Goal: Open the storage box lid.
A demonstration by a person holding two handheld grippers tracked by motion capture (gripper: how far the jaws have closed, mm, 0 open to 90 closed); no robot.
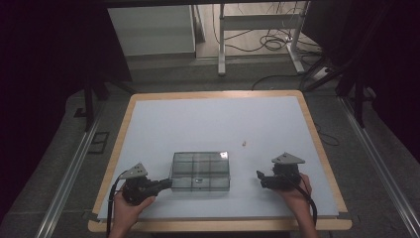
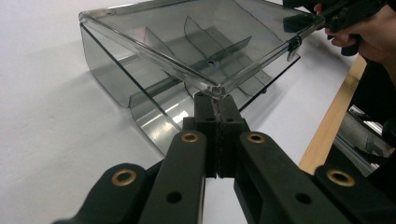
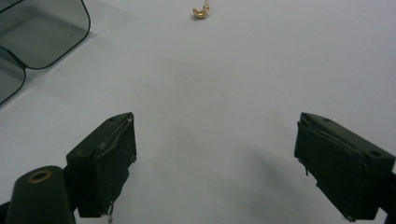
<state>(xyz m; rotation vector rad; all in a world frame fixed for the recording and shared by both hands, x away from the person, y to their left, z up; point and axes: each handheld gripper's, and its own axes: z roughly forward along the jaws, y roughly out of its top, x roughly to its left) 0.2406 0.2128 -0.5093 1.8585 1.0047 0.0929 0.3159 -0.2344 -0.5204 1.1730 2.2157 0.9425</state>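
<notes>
The left hand-held gripper [image 2: 217, 100] is pressed together at the near left corner of the lid of the clear box [image 1: 201, 171], which lies just to its right on the worktop [image 1: 198, 119], long axis running left to right. The right hand-held gripper [image 3: 215, 163] is spread, empty, apart from the box, aimed towards a small gold piece [image 3: 201, 12]

The right gripper [image 3: 215, 163] hangs over bare white worktop [image 3: 243, 84], jaws spread wide. A small gold piece [image 3: 201, 12] lies ahead; a smoky clear box [image 3: 42, 28] sits off its left jaw.
</notes>
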